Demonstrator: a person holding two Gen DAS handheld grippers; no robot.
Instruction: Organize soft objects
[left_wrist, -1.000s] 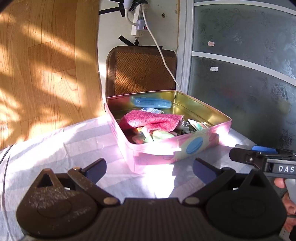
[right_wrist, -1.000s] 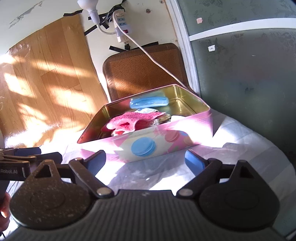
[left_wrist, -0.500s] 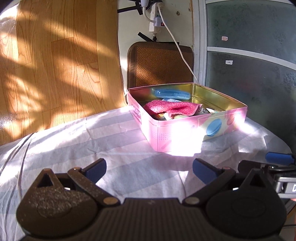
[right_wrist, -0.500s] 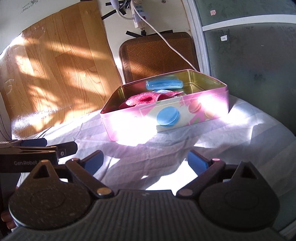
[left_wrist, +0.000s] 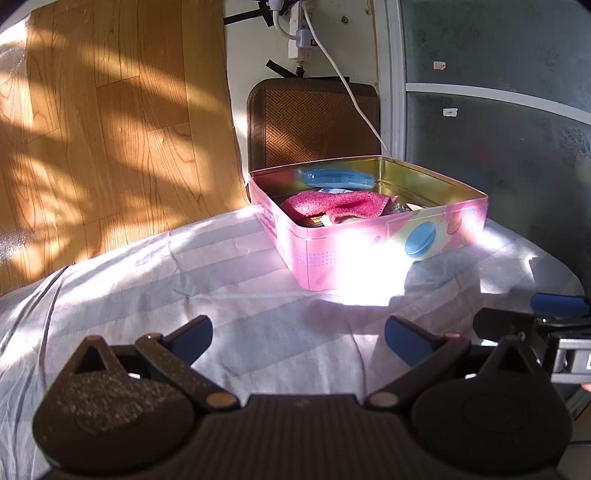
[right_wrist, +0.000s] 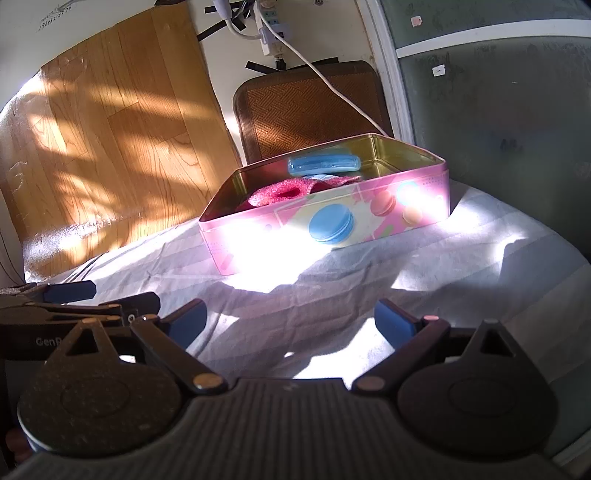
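Both the left claw (left_wrist: 298, 338) and the right claw (right_wrist: 290, 320) hang spread wide and empty above the striped sheet (left_wrist: 229, 295). Well ahead, the pink macaron tin (left_wrist: 369, 240) holds a pink cloth (left_wrist: 336, 203).

cloth (left_wrist: 338, 202) in tin (left_wrist: 369, 236), tin on sheet (left_wrist: 229, 280), mat (left_wrist: 314, 122) behind

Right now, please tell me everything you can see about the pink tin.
The tin is a shallow rectangular box with rounded corners and no lid on it. Its outside is pink with printed macarons, one of them blue; its inside looks like golden metal. It stands flat on the pale striped cloth, far from both grippers. Inside lie a pink towel, a blue case at the far wall, and small packets.
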